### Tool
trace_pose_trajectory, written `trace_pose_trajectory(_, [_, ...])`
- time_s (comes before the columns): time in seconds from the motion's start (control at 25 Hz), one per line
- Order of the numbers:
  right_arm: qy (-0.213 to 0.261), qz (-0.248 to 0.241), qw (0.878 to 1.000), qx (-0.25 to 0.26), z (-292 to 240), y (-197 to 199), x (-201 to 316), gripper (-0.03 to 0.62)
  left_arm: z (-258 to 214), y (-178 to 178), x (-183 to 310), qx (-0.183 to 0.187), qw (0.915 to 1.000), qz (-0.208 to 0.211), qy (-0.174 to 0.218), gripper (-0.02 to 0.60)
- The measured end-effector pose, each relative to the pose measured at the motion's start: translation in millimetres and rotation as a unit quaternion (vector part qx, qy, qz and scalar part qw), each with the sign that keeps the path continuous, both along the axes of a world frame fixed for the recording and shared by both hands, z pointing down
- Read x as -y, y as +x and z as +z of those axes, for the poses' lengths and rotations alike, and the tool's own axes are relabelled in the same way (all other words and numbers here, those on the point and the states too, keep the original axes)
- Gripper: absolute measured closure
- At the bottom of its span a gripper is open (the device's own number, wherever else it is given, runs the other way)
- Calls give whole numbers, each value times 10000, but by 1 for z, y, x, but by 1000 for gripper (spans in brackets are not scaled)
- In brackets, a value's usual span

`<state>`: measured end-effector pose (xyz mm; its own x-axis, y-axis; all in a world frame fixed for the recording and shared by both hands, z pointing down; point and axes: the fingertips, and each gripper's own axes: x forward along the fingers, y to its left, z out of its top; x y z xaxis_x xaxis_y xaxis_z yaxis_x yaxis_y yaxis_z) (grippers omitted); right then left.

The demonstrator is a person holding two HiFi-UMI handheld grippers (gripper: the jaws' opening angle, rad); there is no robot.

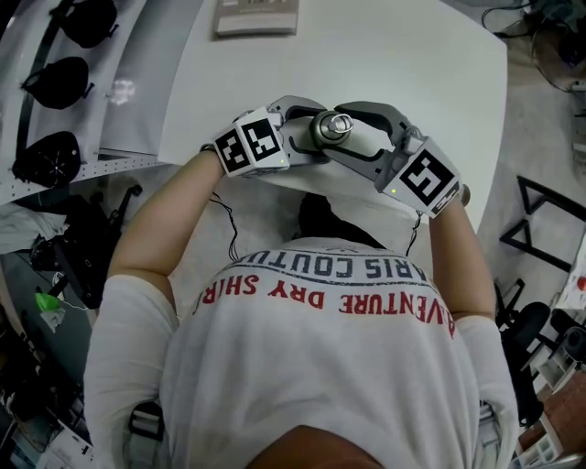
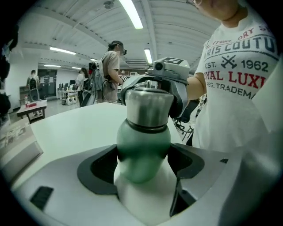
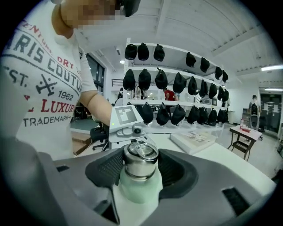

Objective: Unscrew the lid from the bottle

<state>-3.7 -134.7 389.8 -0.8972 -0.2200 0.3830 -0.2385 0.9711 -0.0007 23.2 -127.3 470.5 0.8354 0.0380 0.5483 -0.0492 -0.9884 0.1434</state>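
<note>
The green bottle (image 2: 142,141) stands upright between my two grippers. Its steel lid (image 3: 139,160) is still on, so I cannot see inside. My left gripper (image 2: 143,156) has its fingers closed on the green body, pads pressing both sides. My right gripper (image 3: 140,167) comes from the opposite side, its fingers set fairly wide but gripping the lid. All this is at the near edge of the white table (image 1: 385,64), just before my chest. A book (image 1: 256,16) lies at the far edge.
</note>
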Motion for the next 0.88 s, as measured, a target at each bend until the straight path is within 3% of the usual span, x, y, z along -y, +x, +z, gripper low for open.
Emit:
trace_pose_trajectory(0.28, [-66, -910, 9958, -81, -3, 1, -7, 347, -2, 3, -6, 30, 9954, 960, 48, 218])
trace_pose_trajectory(0.44, [-127, -1163, 9931, -72, -4, 0, -8, 347, -3, 3, -8, 12, 9919, 1269, -8, 218])
trace_pose_trajectory(0.68, [-171, -1130, 9934, -97, -2, 0, -7, 347, -2, 2, -7, -80, 9925, 1218, -35, 218])
trace_pose_trajectory(0.88, [-419, -656, 9968, 197, -6, -1, -8, 310, -2, 3, -7, -141, 9957, 910, -48, 218])
